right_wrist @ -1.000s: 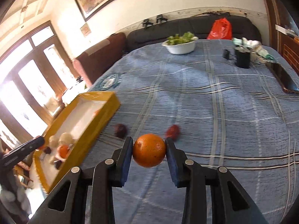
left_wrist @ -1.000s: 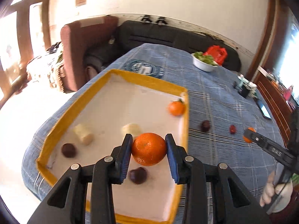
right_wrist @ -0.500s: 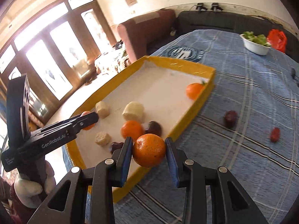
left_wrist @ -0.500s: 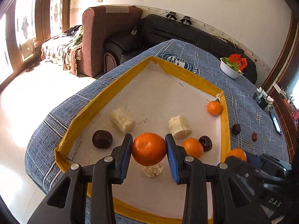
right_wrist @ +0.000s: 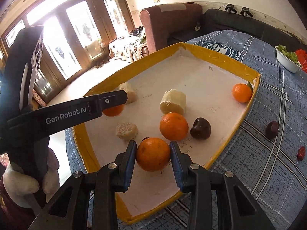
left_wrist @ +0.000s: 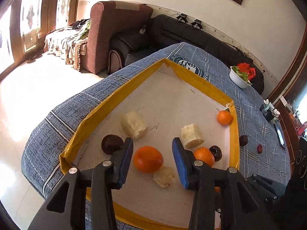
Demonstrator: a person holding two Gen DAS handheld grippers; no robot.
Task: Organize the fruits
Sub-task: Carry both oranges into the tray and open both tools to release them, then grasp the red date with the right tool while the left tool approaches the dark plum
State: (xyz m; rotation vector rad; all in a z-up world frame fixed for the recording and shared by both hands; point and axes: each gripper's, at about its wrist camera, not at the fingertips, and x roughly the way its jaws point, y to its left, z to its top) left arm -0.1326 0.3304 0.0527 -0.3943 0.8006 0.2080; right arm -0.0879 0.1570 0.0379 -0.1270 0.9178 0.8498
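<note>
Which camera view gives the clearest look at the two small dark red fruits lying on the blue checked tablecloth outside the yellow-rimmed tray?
The right wrist view: both the larger dark red fruit and the smaller red one lie unobstructed on the blue checked tablecloth. The left wrist view shows them smaller, past the yellow-rimmed tray's wall.

Four oranges (right_wrist: 173, 126), dark plums (right_wrist: 200, 128) and pale peeled chunks (right_wrist: 173, 101) fill the lower centre of a yellow-rimmed white tray (right_wrist: 220, 59); one orange (right_wrist: 153, 154) sits lowest, another (right_wrist: 242, 92) at right. A plum (right_wrist: 272, 127) and small red fruit (right_wrist: 301, 153) lie outside, far right.
</note>
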